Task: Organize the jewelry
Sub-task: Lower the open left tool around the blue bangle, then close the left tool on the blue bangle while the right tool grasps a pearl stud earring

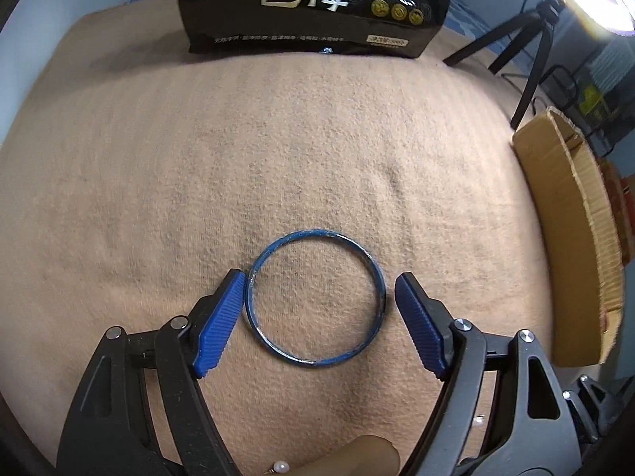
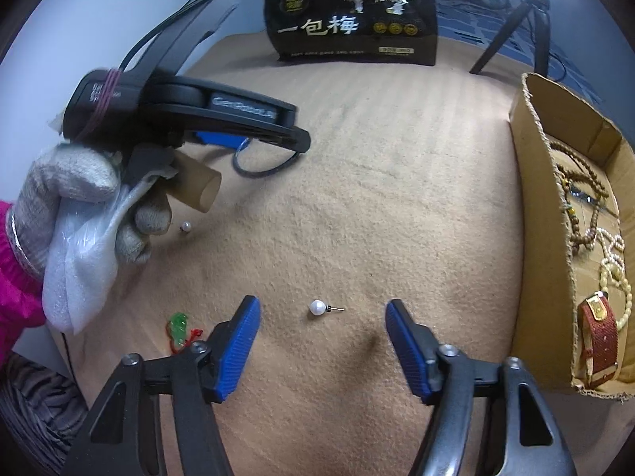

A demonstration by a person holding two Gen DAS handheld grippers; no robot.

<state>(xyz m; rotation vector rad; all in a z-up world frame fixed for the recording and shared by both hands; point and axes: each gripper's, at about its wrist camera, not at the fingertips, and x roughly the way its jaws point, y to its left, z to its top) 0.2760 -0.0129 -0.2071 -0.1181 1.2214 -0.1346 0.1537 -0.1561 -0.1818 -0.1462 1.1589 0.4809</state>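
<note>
Left gripper [image 1: 317, 309] spread around blue bangle [image 1: 315, 297] on tabletop [image 1: 278, 139], left pad touching it. Right gripper [image 2: 321, 341] spread, pearl stud [image 2: 319, 308] between its fingers.

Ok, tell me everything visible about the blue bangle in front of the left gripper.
The blue bangle is a thin, rigid, closed ring, dark blue with worn, silvery patches along its rim. It lies flat on the tan cloth, nothing inside it. It sits between the open fingers of the left gripper: the left blue pad is touching or nearly touching its edge, and the right pad stands apart.
</note>
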